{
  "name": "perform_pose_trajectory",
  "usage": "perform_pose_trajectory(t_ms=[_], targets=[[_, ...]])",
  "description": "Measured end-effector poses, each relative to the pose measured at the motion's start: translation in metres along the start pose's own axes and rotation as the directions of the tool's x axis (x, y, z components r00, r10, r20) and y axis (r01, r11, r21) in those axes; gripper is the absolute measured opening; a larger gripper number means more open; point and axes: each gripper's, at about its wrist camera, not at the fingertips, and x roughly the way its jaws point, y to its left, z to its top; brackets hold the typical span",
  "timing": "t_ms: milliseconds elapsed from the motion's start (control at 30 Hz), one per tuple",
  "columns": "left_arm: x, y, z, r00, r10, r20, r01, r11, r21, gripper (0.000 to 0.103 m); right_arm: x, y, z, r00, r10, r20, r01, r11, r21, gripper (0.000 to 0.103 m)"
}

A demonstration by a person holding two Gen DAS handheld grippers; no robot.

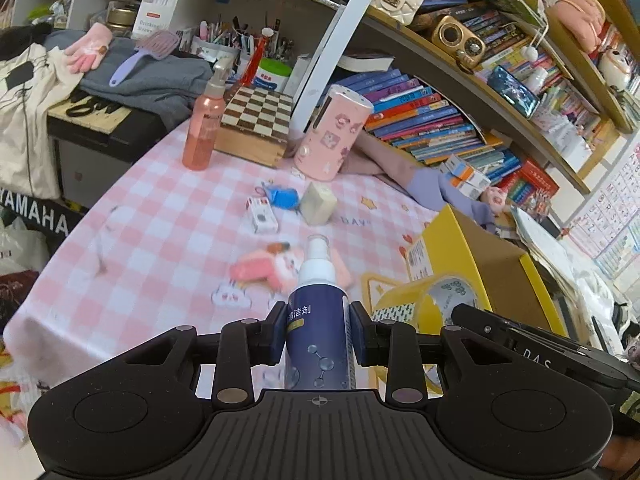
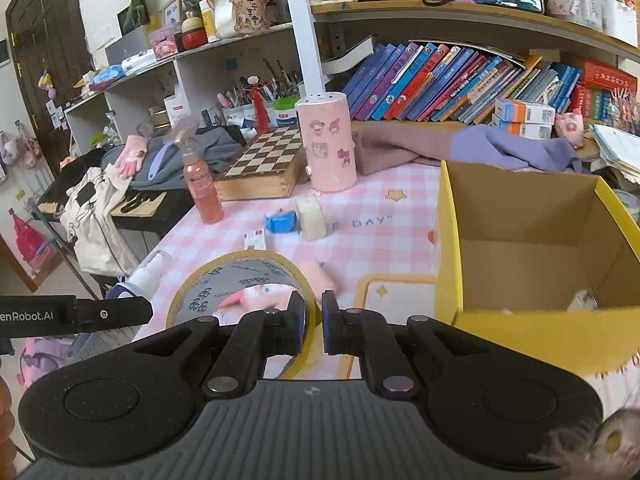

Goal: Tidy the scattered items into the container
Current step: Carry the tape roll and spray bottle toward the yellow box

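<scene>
**Two things in hand, one box waiting**

The left gripper (image 1: 319, 330) has its jaws closed partway around a blue spray bottle (image 1: 318, 320). The pads squeeze both sides of the bottle's body, so it stands up straight and cannot slip.

The right gripper (image 2: 312, 326) has its jaws pinched almost shut on the thin wall of a yellow tape roll (image 2: 244, 292). One pad is inside the ring and one is outside, which looks like a good way to hold a hoop.

The yellow box (image 2: 446, 240) sits on the pink checked cloth (image 1: 160, 208), just to the right of both grippers. Its top is open and it is nearly empty.

More things wait on the cloth: a pink plush toy (image 1: 272, 268), a blue toy (image 1: 284, 197), a small cream block (image 1: 318, 203) and a little white box (image 1: 262, 215).
</scene>
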Motion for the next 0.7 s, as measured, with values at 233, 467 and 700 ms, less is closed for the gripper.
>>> perform_pose_trajectory(t_ms=[233, 467, 700], targets=[[-0.027, -0.001, -0.031, 1.0, -0.022, -0.014, 0.022, 1.0, -0.003, 0.031, -0.036, 0.007, -0.032, 1.0, -0.014, -0.001, 0.014, 1.0, 0.014, 0.009], [-0.038, -0.013, -0.053, 0.997, -0.072, -0.041, 0.073, 0.997, 0.018, 0.031, -0.07, 0.002, -0.061, 0.998, -0.063, 0.003, 0.063, 0.997, 0.049, 0.009], [-0.037, -0.036, -0.063, 0.989, -0.128, -0.078, 0.133, 0.989, 0.068, 0.031, -0.097, -0.015, -0.075, 0.991, -0.132, 0.009, 0.13, 0.986, 0.106, 0.009]])
